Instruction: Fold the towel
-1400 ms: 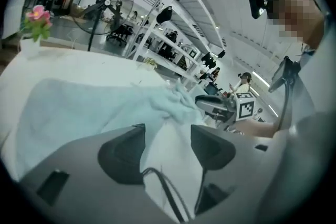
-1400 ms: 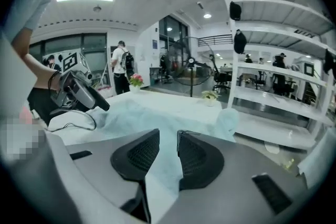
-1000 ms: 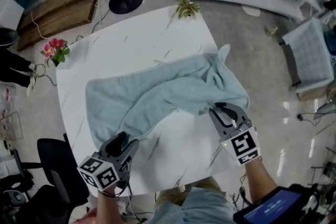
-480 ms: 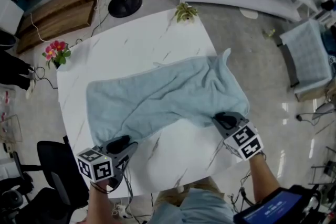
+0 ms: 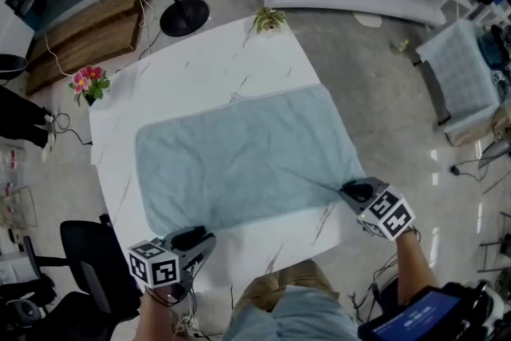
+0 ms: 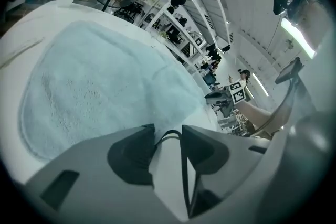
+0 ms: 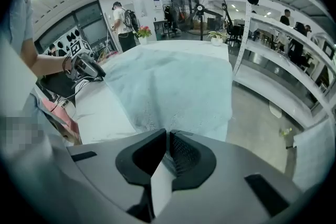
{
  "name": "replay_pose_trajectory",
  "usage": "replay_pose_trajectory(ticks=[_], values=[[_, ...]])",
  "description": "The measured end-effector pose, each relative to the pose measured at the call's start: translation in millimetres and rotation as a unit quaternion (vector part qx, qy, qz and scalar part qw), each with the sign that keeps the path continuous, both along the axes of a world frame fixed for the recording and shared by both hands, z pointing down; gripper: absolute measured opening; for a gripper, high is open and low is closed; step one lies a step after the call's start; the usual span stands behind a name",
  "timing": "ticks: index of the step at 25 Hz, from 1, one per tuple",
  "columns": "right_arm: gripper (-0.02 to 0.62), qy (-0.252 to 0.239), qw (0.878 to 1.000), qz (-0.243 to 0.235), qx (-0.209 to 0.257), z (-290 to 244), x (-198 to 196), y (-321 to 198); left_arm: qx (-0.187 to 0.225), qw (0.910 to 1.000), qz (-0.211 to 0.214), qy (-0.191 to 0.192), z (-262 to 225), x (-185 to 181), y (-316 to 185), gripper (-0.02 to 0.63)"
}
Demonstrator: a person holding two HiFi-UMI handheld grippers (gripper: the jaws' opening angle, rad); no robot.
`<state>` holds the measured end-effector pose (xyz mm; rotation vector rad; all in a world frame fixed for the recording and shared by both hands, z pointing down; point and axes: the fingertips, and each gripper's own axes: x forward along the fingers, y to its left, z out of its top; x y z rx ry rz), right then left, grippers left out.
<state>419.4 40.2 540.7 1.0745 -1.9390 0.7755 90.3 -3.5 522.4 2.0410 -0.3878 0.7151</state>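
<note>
The right gripper [image 7: 167,136], whose jaws have just been closing, pinches the near right corner of the pale blue towel [image 5: 247,156], with the cloth caught between its nearly shut ribbed pads. The left gripper [image 6: 168,131], its jaws also just closed in to a narrow gap, holds the towel's near left corner between them. Between the two grippers the towel lies spread flat and lengthwise across the middle of the white marbled bench [image 5: 184,68], its near edge drawn straight. Potted flowers [image 5: 86,81] stand at the bench's far left corner. A small green plant [image 5: 269,20] sits at its far right corner. A fan stand [image 5: 184,14] rests on the floor beyond.
</note>
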Motion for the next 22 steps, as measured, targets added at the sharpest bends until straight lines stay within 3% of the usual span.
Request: replay_pose_trajectory(ticks=[8, 12, 17, 22], values=[[0.040, 0.011, 0.999, -0.009, -0.048, 5.3, 5.6, 44.2, -0.003, 0.9999, 0.007, 0.011, 2.1, 8.2, 39.0, 0.167], [0.043, 0.045, 0.997, -0.027, -0.055, 6.5, 7.4, 52.1, 0.001, 0.9998, -0.007, 0.021, 2.6, 10.2, 53.4, 0.175], [0.061, 0.057, 0.997, -0.029, 0.030, -43.4, -17.0, 23.4, 0.023, 0.9979, -0.039, 0.047, -21.8, 1.7, 67.0, 0.180], [0.066, 0.004, 0.986, -0.067, 0.150, -122.7, -103.4, -43.0, 0.076, 0.9858, -0.131, 0.072, -59.3, -24.1, 50.4, 0.181]])
